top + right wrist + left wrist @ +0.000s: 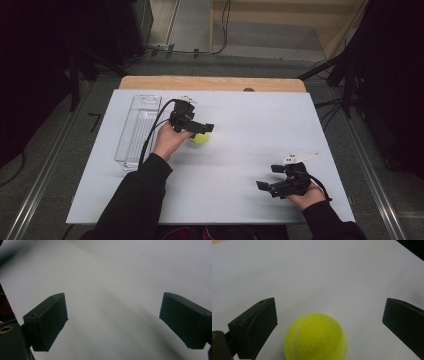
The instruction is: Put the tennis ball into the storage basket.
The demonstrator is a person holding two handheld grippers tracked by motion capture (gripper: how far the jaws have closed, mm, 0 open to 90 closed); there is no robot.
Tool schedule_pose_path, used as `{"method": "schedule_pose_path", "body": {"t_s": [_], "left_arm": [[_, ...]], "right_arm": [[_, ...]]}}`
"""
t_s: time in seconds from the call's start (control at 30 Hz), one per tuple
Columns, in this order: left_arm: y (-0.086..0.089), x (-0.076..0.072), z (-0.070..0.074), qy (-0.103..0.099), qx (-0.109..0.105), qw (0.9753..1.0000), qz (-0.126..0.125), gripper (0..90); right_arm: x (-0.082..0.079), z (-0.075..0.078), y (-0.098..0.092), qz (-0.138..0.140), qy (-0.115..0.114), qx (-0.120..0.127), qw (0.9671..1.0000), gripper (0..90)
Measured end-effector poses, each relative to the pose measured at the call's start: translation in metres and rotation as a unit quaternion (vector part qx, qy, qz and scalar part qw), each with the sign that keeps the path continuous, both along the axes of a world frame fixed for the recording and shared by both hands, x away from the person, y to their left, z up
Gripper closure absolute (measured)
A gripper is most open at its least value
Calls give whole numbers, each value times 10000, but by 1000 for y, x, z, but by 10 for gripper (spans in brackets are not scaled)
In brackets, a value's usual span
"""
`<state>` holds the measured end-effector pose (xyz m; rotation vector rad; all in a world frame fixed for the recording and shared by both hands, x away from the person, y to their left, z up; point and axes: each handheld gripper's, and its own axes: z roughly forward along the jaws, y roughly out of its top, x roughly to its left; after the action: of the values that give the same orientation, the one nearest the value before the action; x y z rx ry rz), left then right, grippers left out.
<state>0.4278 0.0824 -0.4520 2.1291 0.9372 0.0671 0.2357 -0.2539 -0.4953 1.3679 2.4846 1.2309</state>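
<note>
Straddling the Ball

Lying at the bench's [240, 115] left side is a clear tray [137, 131]. Beside it, the left claw [199, 134] gapes wide around the yellow ball [315, 337], not touching. The right claw [265, 187] hovers wide open, empty.

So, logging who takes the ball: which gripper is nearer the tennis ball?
Left. The left gripper has the tennis ball between its open jaws; the right gripper sits open, far off.
</note>
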Motion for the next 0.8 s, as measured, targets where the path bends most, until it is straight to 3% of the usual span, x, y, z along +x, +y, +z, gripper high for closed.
{"method": "schedule_pose_path", "body": {"t_s": [0.37,0.8], "left_arm": [[1,0,-15,8,77,10000,24,0],[0,-1,-32,198,260,9995,0,0]], "right_arm": [[0,0,0,-5,14,18,10000,62],[0,-1,0,2,20,22,10000,62]]}}
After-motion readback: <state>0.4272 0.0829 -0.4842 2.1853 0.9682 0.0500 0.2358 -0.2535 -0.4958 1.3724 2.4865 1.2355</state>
